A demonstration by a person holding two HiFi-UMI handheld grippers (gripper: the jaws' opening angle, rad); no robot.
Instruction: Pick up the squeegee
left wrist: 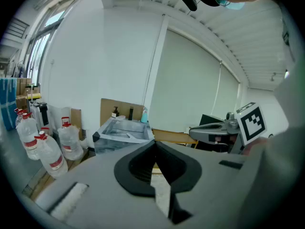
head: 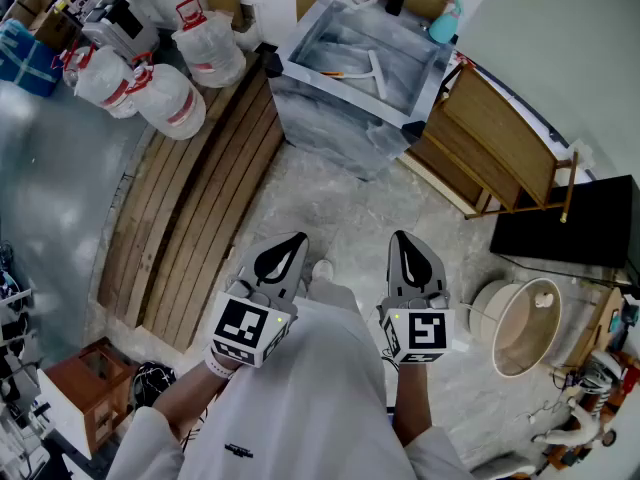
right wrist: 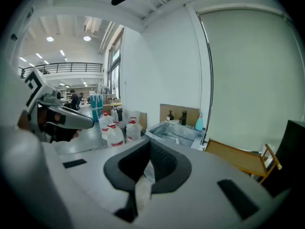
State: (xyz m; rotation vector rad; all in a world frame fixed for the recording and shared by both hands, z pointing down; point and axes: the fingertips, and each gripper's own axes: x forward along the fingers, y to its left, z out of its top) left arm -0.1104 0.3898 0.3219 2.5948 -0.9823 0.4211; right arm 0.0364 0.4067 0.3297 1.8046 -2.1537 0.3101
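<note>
The white squeegee (head: 375,74) lies inside a metal tub (head: 300,38) on the floor well ahead of me; it also shows small as the squeegee (left wrist: 129,135) and the squeegee (right wrist: 175,139) in the two gripper views. I hold my left gripper (head: 298,238) and right gripper (head: 400,236) side by side close to my body, far short of the tub. Both point slightly downward toward it. Each has its jaws together with nothing between them, as the left gripper (left wrist: 153,143) and the right gripper (right wrist: 148,143) show in their own views.
Several water bottles (head: 165,96) stand at the left beside long wooden planks (head: 195,218). A wooden frame (head: 495,138) leans right of the tub, with a black panel (head: 570,233) and a white round basin (head: 520,323) nearer. A blue spray bottle (head: 443,28) stands behind the tub.
</note>
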